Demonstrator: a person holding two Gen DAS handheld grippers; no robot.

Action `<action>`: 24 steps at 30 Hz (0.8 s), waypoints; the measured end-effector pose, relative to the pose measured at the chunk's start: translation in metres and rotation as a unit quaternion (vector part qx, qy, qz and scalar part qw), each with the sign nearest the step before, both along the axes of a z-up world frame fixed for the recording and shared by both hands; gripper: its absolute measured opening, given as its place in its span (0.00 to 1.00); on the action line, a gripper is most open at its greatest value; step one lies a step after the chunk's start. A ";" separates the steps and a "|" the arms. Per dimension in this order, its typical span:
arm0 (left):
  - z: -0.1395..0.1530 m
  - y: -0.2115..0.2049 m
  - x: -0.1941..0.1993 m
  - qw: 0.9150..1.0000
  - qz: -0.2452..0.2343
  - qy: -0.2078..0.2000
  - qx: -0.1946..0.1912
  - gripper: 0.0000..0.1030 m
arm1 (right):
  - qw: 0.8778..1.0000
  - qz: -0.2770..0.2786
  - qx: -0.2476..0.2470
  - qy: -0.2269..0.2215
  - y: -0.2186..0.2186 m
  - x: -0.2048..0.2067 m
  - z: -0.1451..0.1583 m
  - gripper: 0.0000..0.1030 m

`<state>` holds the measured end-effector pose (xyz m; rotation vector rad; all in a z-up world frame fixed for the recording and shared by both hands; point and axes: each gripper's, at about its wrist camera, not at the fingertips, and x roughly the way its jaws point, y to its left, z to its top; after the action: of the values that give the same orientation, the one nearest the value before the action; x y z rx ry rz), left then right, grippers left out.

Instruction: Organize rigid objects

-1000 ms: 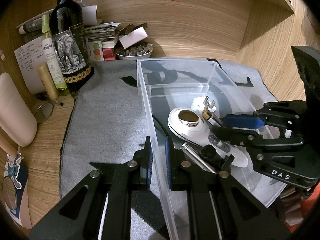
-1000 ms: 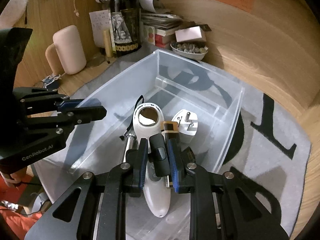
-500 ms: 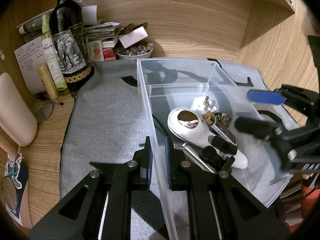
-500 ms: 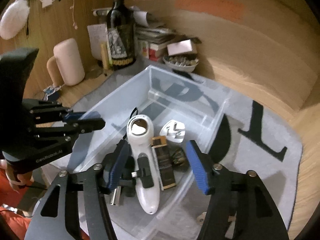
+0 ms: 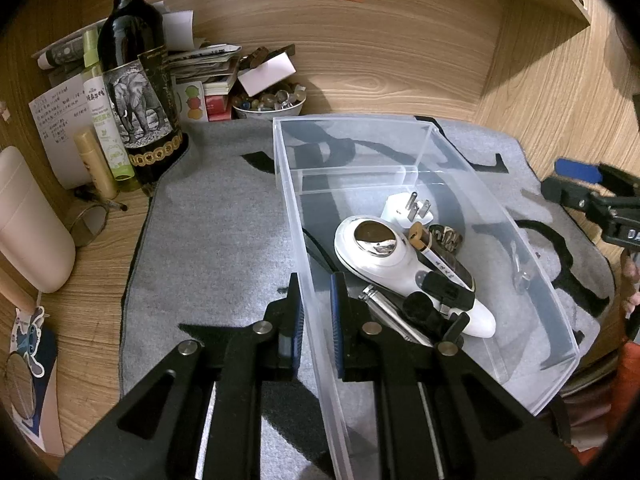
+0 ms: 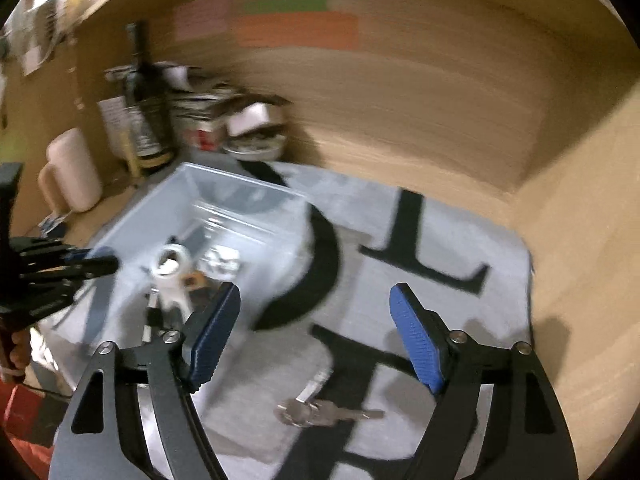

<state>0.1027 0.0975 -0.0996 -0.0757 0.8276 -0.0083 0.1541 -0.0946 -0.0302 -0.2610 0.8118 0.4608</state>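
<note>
A clear plastic bin [image 5: 424, 136] stands on a grey mat [image 5: 224, 232]. In it lie a white handheld device [image 5: 384, 252], a white plug adapter [image 5: 404, 208], a small black clip-on device [image 5: 448, 292], a brown-capped stick [image 5: 436, 256] and a metal pen [image 5: 392, 316]. My left gripper [image 5: 315, 320] is shut on the bin's left wall. My right gripper [image 6: 316, 336] is open and empty, above the mat right of the bin [image 6: 240, 204]; it shows at the right edge of the left wrist view [image 5: 580, 184]. A bunch of keys [image 6: 320, 412] lies on the mat below it.
A wine bottle [image 5: 136, 80], a green spray bottle [image 5: 104, 120], a beige tube [image 5: 94, 164], a pink container [image 5: 28, 224], stacked papers and a bowl of small items [image 5: 268, 104] crowd the back left. Wooden walls enclose the back and right.
My right gripper let go of the black clip-on device in the bin, opened wide, and swung up and right out of the bin over the mat. The left gripper held still.
</note>
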 end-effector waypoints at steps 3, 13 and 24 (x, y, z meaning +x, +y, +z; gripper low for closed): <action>0.000 0.001 0.000 1.000 0.000 0.000 0.002 0.10 | 0.999 -0.023 0.001 0.027 -0.017 0.005 -0.013 0.73; 0.000 0.001 -0.002 1.000 0.003 0.001 0.003 0.10 | 0.995 -0.029 -0.028 0.090 -0.038 -0.008 -0.064 0.73; 0.000 0.002 -0.002 1.000 0.003 0.002 0.002 0.10 | 0.993 -0.048 -0.014 0.103 -0.052 -0.010 -0.084 0.74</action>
<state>0.1002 0.0998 -0.1000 -0.0738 0.8308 -0.0006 0.1441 -0.1468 -0.1143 -0.2018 1.0279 0.3895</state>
